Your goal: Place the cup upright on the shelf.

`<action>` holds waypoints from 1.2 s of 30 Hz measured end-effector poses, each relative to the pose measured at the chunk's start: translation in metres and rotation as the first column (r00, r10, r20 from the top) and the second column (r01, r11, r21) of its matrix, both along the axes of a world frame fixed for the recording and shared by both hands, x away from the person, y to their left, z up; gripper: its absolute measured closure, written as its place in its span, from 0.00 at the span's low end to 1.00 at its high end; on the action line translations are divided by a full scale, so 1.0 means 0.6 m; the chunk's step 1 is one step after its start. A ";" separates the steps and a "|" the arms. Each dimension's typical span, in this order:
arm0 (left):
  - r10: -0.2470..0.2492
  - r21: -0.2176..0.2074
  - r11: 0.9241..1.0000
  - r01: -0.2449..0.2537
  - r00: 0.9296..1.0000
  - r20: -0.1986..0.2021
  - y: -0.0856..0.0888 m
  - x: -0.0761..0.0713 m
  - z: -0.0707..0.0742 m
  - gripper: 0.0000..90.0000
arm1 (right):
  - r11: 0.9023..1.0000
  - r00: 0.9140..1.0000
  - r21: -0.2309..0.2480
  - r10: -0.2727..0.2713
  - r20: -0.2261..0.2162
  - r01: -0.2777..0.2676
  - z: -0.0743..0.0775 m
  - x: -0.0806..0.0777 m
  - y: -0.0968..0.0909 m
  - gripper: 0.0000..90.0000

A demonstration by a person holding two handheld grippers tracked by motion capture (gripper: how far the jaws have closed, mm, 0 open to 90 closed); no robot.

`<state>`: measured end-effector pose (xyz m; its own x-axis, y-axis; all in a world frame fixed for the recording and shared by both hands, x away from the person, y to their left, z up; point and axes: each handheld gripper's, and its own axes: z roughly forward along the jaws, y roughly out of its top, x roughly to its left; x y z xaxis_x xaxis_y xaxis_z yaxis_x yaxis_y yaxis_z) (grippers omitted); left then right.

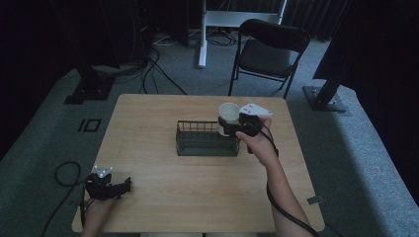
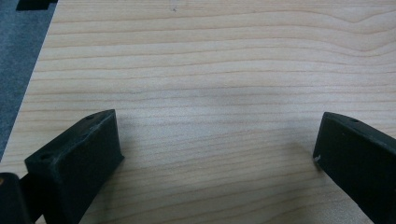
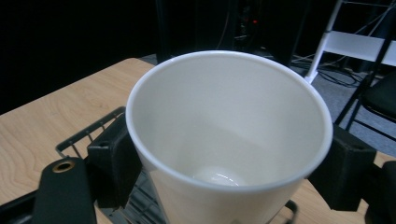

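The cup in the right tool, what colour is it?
White cup, inside and out; the right gripper view shows it best.

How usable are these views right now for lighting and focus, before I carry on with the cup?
High view: dim overall, room behind nearly black, but the white cup in the right gripper stands out over the wire basket. Right gripper view: cup sharp and evenly lit, background dark. Left gripper view: table bright with clear grain, soft shadows by the open jaws, which look slightly blurred.
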<state>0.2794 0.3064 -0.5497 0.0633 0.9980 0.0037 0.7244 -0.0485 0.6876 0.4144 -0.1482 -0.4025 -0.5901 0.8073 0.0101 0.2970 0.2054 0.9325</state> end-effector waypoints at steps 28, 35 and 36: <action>0.000 0.000 1.000 0.000 1.000 0.000 0.000 0.000 0.000 0.01 | 0.998 0.997 -0.038 0.042 -0.070 -0.045 -0.072 0.025 0.096 0.23; 0.000 0.000 1.000 0.000 1.000 0.000 0.000 0.000 0.000 0.01 | 0.998 0.995 -0.050 0.041 -0.087 -0.045 -0.082 0.035 0.108 0.23; 0.000 0.000 1.000 0.000 1.000 0.000 0.000 0.000 0.000 0.01 | 0.998 0.995 -0.046 0.039 -0.090 -0.043 -0.084 0.036 0.108 0.23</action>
<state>0.2794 0.3065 -0.5497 0.0633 0.9980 0.0036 0.7244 -0.0484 0.6876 0.4362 -0.0832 -0.4530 -0.6210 0.7833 0.0263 0.3692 0.2627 0.8914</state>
